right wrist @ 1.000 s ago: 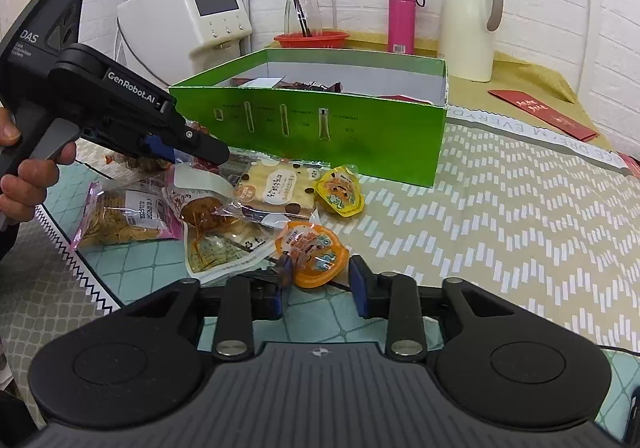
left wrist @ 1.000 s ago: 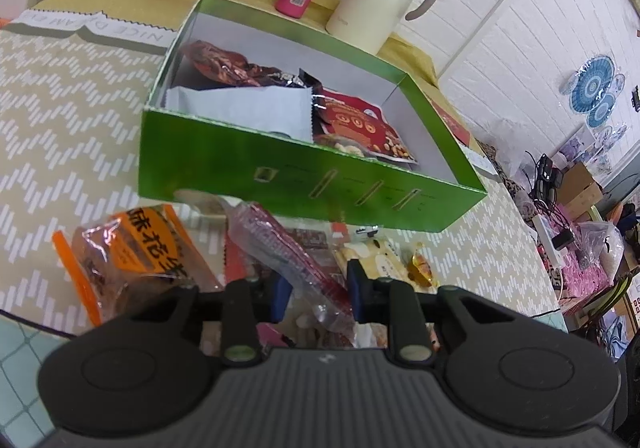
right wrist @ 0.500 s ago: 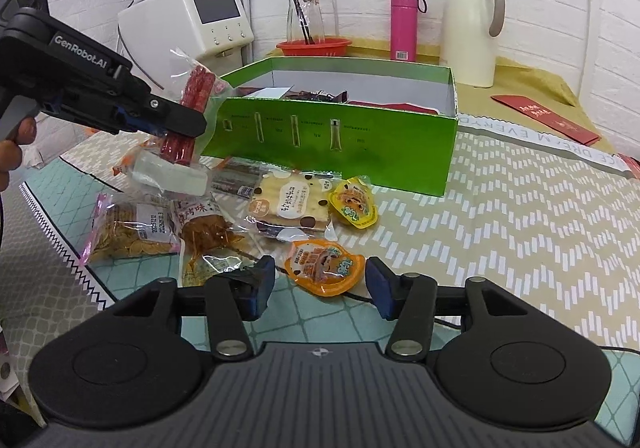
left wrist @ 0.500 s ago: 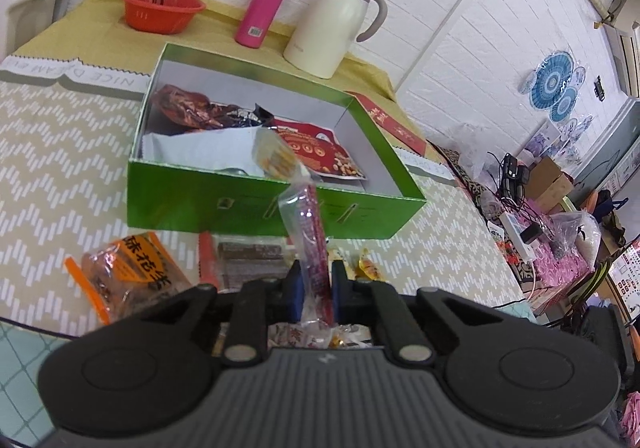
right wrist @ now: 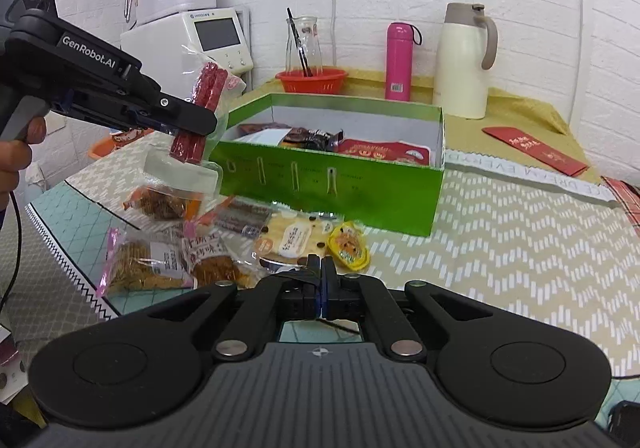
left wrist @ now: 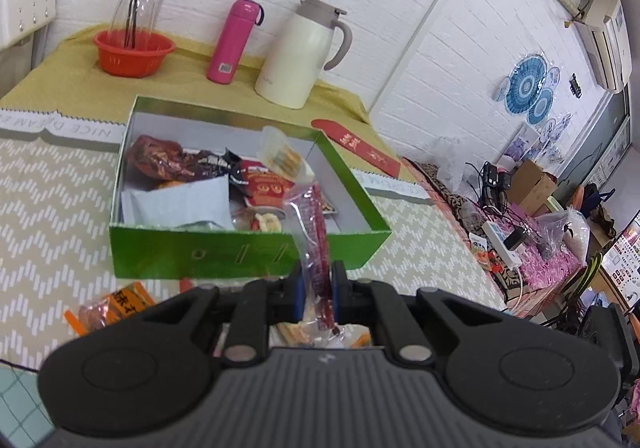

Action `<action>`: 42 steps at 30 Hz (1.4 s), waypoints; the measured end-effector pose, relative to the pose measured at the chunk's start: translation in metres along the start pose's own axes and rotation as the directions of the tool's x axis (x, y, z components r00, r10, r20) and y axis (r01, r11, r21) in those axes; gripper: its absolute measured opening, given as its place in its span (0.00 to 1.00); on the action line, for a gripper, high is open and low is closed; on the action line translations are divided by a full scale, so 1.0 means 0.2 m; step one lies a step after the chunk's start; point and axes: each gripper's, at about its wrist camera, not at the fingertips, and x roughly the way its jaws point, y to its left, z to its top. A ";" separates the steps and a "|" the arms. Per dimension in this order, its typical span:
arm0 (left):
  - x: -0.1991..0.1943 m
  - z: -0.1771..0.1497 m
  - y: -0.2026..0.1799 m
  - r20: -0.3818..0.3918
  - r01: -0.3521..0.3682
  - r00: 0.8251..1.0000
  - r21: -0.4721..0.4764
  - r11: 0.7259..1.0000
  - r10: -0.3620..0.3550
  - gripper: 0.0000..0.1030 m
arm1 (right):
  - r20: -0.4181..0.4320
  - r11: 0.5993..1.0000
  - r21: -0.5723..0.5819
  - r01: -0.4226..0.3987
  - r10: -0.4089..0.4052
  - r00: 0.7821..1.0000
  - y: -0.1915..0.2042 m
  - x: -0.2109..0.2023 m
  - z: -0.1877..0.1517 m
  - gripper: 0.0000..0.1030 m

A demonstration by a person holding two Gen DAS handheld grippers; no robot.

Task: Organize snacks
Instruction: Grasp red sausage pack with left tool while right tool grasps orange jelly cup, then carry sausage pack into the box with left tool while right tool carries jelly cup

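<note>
**Red sausage pack lifted clear of the desk as snack box waits**

My right gripper sits low over the near edge of the desk, its jaws having just closed, pressed tight together on what looks like a thin black edge; I cannot tell what that is. Just past its tips lie the loose snacks: a round yellow cheese pack, a small yellow jelly cup beside it, and two clear bags of brown fried pieces to the left. My left gripper is clamped on a clear pack of red sausage sticks, holding it upright in the air above those snacks and in front of the green box; from the right wrist camera the pack hangs off the desk, left of the box's near corner. My hand shows at the trigger. The open box already holds several dark and red packets and a pale grey pouch. Behind it, along the white brick wall, stand an orange basket, a pink bottle and a cream jug.
</note>
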 end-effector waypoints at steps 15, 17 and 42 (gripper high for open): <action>0.02 0.01 0.01 0.002 -0.017 1.000 0.012 1.000 0.017 0.04 | -0.079 0.999 -0.021 0.033 -0.035 0.996 0.00 0.12 -0.15 0.65; 0.04 0.02 0.01 -0.002 -0.019 1.000 0.008 1.000 0.019 0.04 | -0.078 0.999 -0.001 0.034 -0.034 0.996 -0.01 0.11 -0.15 0.41; 0.49 0.38 0.03 -0.036 0.051 0.998 -0.064 0.997 -0.054 0.04 | 0.139 0.994 0.039 0.103 -0.108 0.984 -0.19 0.31 0.39 0.38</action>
